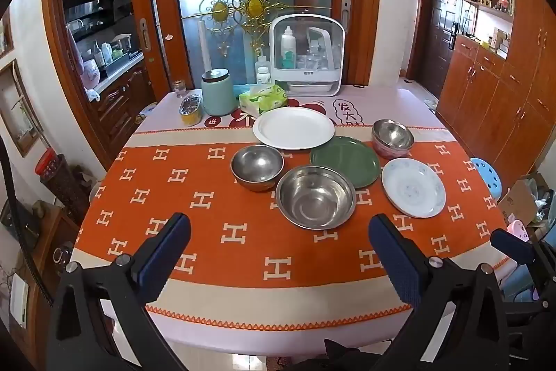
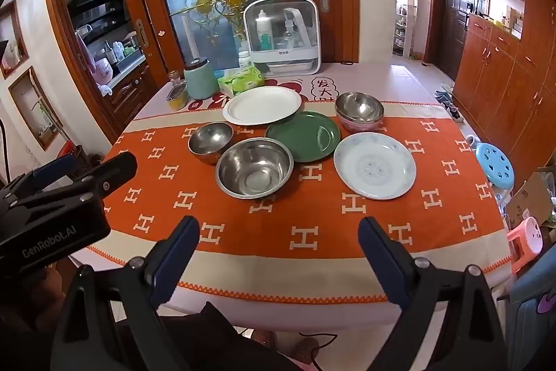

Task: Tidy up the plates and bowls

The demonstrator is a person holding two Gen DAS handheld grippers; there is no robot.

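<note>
Orange cloth patterned with white H shapes covers the tabletop (image 1: 222, 270), and both tools hover above its near edge, nothing picked up yet. The left hand-held gripper (image 1: 279, 228) has its jaws spread wide and empty; the right hand-held gripper (image 2: 279, 228) is likewise wide open with nothing between its pads.

Nearest is the large steel bowl (image 1: 316, 197), its rim overlapping the green plate (image 1: 344, 161) behind it. Just to its left sits the small steel bowl (image 1: 257, 166), and to the right lies the blue-patterned plate (image 1: 413, 187), apart from the others. Farther back are the white plate (image 1: 293, 127) and a stack of bowls (image 1: 392, 138), steel nested in pink.

A sensible start, I judge, is lifting the large bowl clear by its rim before touching the green plate, since it seems to rest on that plate's edge. Steel rims are slick, so pinch squarely.

Readable writing: "GenRobot.AI" on the left tool's body in the right view, and Chinese characters printed on the cloth beyond the white plate.
</note>
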